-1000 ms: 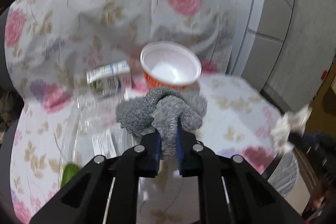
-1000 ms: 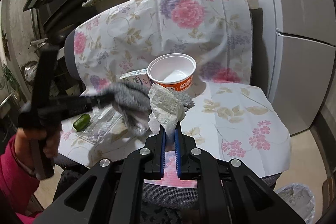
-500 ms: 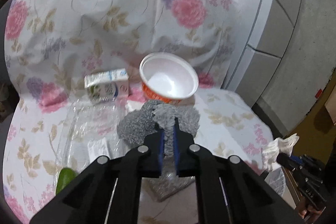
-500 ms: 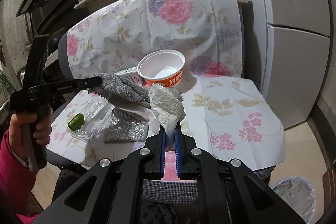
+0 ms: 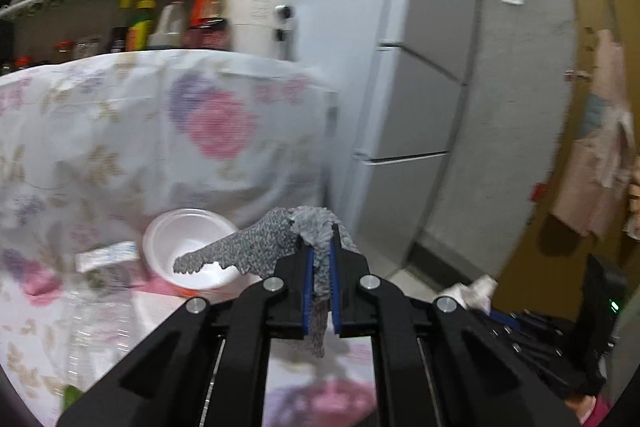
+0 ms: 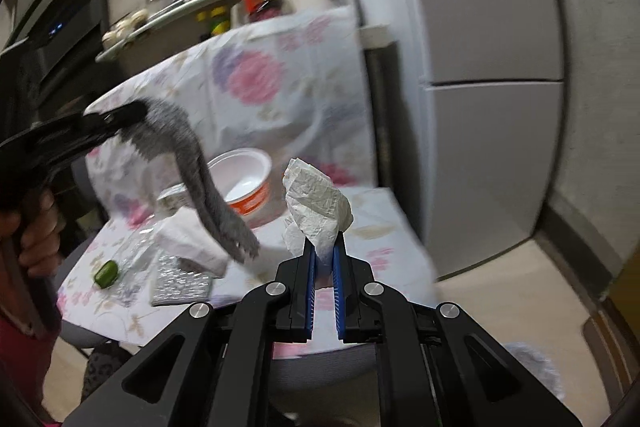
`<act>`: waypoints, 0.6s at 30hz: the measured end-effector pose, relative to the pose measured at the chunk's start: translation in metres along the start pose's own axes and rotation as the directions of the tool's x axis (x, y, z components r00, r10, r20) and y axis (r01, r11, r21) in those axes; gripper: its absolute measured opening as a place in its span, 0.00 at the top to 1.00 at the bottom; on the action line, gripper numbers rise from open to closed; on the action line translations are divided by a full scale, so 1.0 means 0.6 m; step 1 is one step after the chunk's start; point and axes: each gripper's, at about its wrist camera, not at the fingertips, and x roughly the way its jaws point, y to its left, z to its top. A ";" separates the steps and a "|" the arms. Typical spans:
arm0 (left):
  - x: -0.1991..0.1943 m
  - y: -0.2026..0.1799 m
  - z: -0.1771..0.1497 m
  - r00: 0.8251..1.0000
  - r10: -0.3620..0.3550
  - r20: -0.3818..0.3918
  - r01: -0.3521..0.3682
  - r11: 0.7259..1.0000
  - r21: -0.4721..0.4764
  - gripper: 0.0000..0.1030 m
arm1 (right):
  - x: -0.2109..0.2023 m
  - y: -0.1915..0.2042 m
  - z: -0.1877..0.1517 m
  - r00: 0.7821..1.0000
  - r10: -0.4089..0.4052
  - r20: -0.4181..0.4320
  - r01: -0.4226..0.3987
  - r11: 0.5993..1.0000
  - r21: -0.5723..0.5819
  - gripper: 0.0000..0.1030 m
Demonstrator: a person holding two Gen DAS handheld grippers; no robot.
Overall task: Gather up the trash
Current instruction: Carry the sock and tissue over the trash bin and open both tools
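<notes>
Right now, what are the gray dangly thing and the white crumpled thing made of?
The gray thing looks like soft knitted or fuzzy fabric, maybe a sock: it droops limply and has a nubby surface. The white thing looks like thin matte tissue paper, going by its fine sharp creases.

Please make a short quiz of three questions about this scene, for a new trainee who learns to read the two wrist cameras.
1. True or false: the left gripper is open.
2. What does the right gripper hold? A) grey sock B) crumpled white tissue C) bowl
3. Fill in: the green piece lies on the ___ cloth.

Key: 1. False, it is shut on the grey sock. 2. B. 3. floral.
</notes>
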 end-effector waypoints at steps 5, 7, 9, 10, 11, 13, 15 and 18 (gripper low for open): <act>-0.006 -0.094 -0.052 0.980 -0.194 -0.035 0.195 0.981 0.019 0.95 | -0.067 -0.052 -0.023 0.993 -0.118 0.004 0.118 0.993 0.005 0.92; 0.001 -0.134 -0.078 0.962 -0.264 -0.070 0.266 0.963 0.030 0.95 | -0.089 -0.071 -0.039 0.986 -0.167 -0.011 0.167 0.986 0.007 0.92; 0.012 -0.172 -0.103 0.945 -0.309 -0.102 0.316 0.947 0.053 0.95 | -0.108 -0.088 -0.059 0.976 -0.216 -0.028 0.217 0.976 0.009 0.92; 0.020 -0.194 -0.118 0.936 -0.330 -0.124 0.339 0.938 0.068 0.95 | -0.117 -0.100 -0.071 0.970 -0.240 -0.040 0.241 0.970 0.017 0.92; 0.030 -0.213 -0.132 0.924 -0.352 -0.149 0.366 0.928 0.075 0.95 | -0.126 -0.112 -0.084 0.966 -0.255 -0.052 0.256 0.966 0.031 0.92; 0.048 -0.239 -0.157 0.907 -0.379 -0.183 0.398 0.914 0.080 0.95 | -0.136 -0.136 -0.108 0.958 -0.279 -0.074 0.283 0.957 0.063 0.92; 0.070 -0.266 -0.186 0.893 -0.392 -0.222 0.420 0.903 0.092 0.95 | -0.139 -0.155 -0.131 0.949 -0.302 -0.094 0.309 0.947 0.084 0.92; 0.099 -0.292 -0.222 0.874 -0.401 -0.274 0.436 0.896 0.081 0.95 | -0.139 -0.187 -0.168 0.942 -0.312 -0.124 0.325 0.939 0.115 0.92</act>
